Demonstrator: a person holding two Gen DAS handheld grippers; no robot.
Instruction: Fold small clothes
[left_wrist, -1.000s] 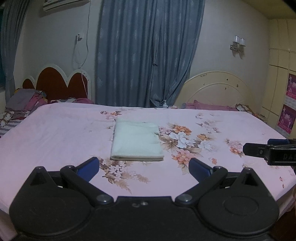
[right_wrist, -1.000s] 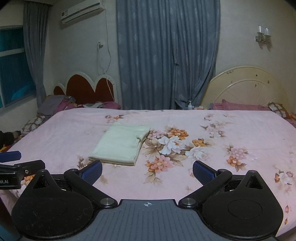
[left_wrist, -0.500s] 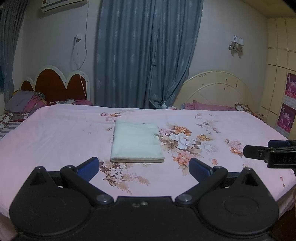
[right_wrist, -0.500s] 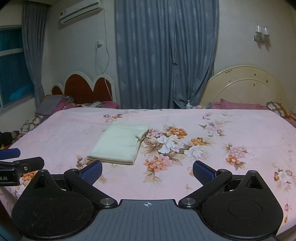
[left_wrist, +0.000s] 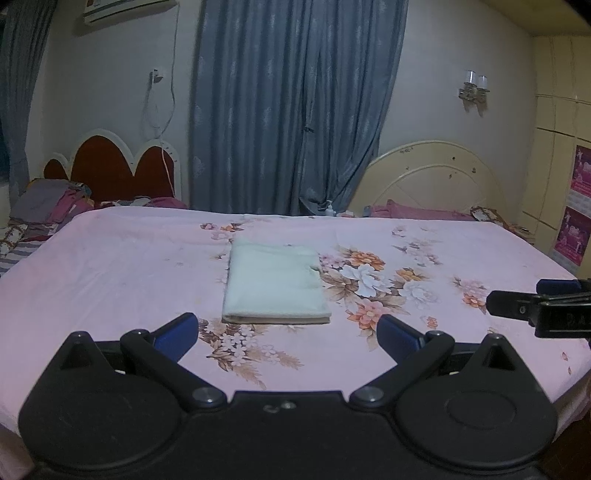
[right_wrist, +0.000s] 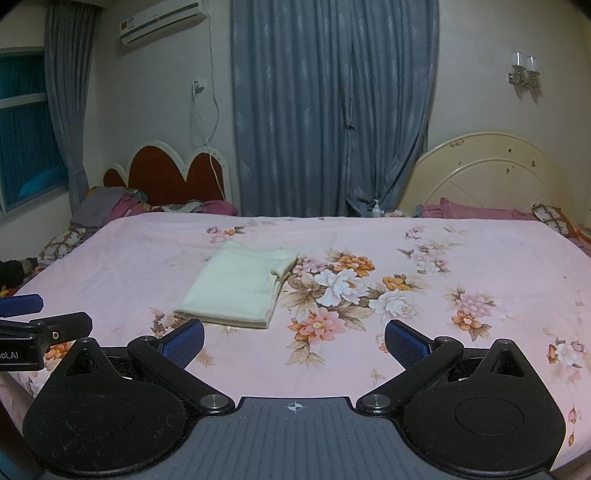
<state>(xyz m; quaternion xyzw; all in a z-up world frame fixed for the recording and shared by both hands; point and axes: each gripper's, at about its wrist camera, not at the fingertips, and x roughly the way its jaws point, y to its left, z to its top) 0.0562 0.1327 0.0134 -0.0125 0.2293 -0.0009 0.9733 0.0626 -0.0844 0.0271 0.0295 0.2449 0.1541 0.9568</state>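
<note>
Folded pale garment (left_wrist: 275, 284): lies flat mid-bed on floral sheet (left_wrist: 110, 266), nearer the front edge. Likely light, soft, limp; pinch a layered corner. Left gripper (left_wrist: 288, 338) and right gripper (right_wrist: 293, 341): spread wide, empty.

dim bedroom (right_wrist: 147, 110), grey-blue curtains (right_wrist: 328, 110)

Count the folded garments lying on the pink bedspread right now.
1: a pale folded garment left of the flower print, ahead of both open grippers. More clothes pile by the red headboard, unfolded.
</note>
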